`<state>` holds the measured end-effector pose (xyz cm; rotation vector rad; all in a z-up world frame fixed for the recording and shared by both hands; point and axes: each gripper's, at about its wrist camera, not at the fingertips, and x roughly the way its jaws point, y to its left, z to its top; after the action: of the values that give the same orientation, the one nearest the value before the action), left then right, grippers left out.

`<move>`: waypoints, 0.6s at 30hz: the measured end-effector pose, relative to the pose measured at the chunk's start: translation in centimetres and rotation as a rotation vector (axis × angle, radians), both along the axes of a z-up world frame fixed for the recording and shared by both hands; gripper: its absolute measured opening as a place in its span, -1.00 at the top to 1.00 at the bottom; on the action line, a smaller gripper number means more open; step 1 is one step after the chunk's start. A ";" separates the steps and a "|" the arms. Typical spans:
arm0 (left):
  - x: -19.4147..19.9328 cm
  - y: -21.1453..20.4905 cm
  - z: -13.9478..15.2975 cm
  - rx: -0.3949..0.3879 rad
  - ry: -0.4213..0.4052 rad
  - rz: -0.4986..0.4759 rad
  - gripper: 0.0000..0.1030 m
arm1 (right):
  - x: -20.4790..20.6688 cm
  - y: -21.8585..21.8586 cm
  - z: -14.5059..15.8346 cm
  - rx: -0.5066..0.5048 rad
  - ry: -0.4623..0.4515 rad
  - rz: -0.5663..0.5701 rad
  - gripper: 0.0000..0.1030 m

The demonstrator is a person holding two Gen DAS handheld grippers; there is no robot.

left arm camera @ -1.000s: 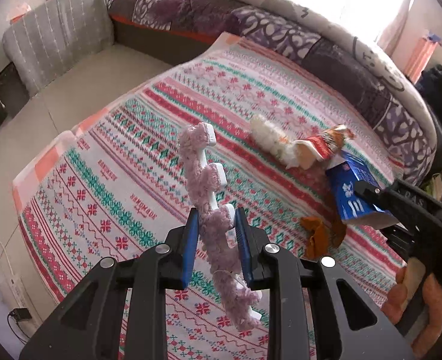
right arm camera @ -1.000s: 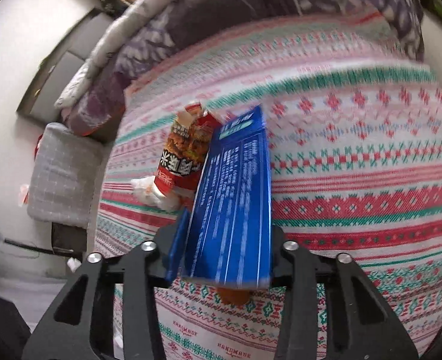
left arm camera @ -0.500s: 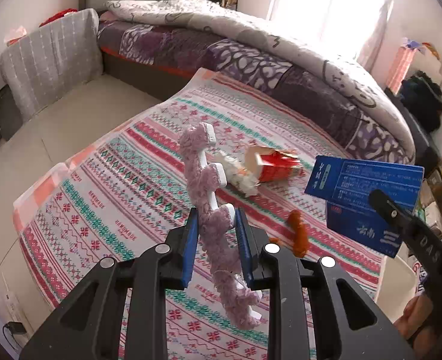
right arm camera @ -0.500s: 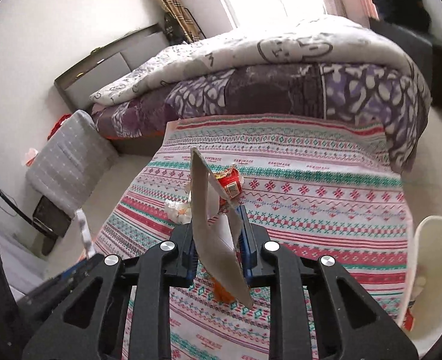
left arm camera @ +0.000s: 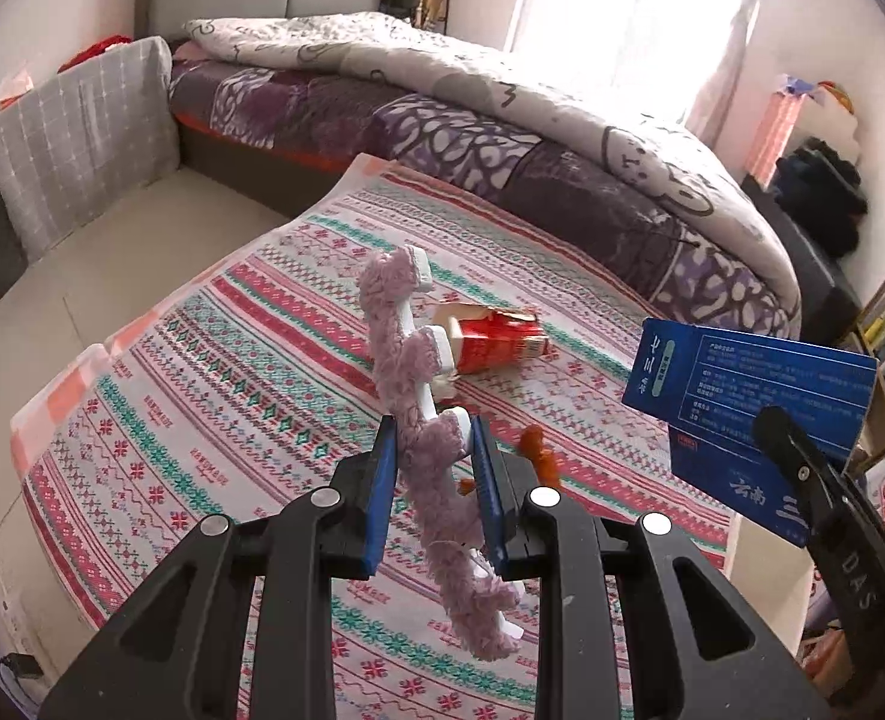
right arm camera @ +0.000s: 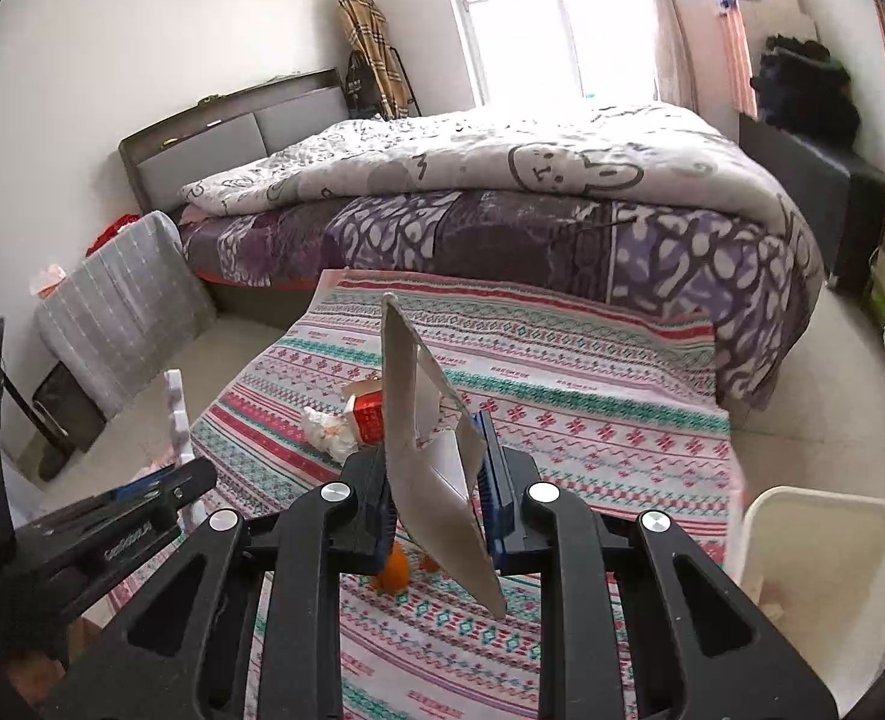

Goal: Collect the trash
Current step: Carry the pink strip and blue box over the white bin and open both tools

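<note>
Purple fuzzy strip (left arm camera: 409,396) is pinched in the left gripper (left arm camera: 433,480), long axis running up and away. One red carton (left arm camera: 493,342) and orange scraps (left arm camera: 538,450) lie ahead on the mat (left arm camera: 214,396).

Right view: right gripper (right arm camera: 436,480) clamps one box (right arm camera: 427,456); the bin (right arm camera: 820,552), lower right, is nearer this hand.

Fuzzy purple yarn strip (left arm camera: 409,420), glossy blue cardboard box (left arm camera: 754,402), woven rug (left arm camera: 250,372).
</note>
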<state>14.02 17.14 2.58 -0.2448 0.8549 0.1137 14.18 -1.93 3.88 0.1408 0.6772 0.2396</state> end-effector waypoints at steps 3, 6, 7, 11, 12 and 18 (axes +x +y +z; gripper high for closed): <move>0.1 -0.8 0.2 0.002 -0.005 -0.013 0.51 | -0.4 -0.6 0.2 -0.019 -0.011 -0.006 0.59; 0.2 -1.6 0.3 0.002 -0.007 -0.023 0.51 | -0.6 -1.4 0.4 -0.031 -0.013 -0.016 0.59; 0.3 -2.0 0.3 0.002 -0.007 -0.029 0.51 | -0.6 -1.6 0.4 -0.032 -0.012 -0.019 0.58; 0.4 -3.2 0.4 0.005 -0.010 -0.047 0.51 | -0.8 -2.7 0.4 -0.037 -0.009 -0.039 0.58; 0.4 -3.4 0.4 0.006 -0.010 -0.051 0.51 | -0.8 -3.1 0.5 -0.039 -0.008 -0.044 0.58; 0.4 -5.4 0.5 0.013 -0.012 -0.084 0.51 | -1.1 -5.0 0.5 -0.047 -0.002 -0.077 0.58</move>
<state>14.45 11.75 3.05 -0.1973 0.8512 0.0394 13.10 -6.95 4.34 0.1217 0.6732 0.1496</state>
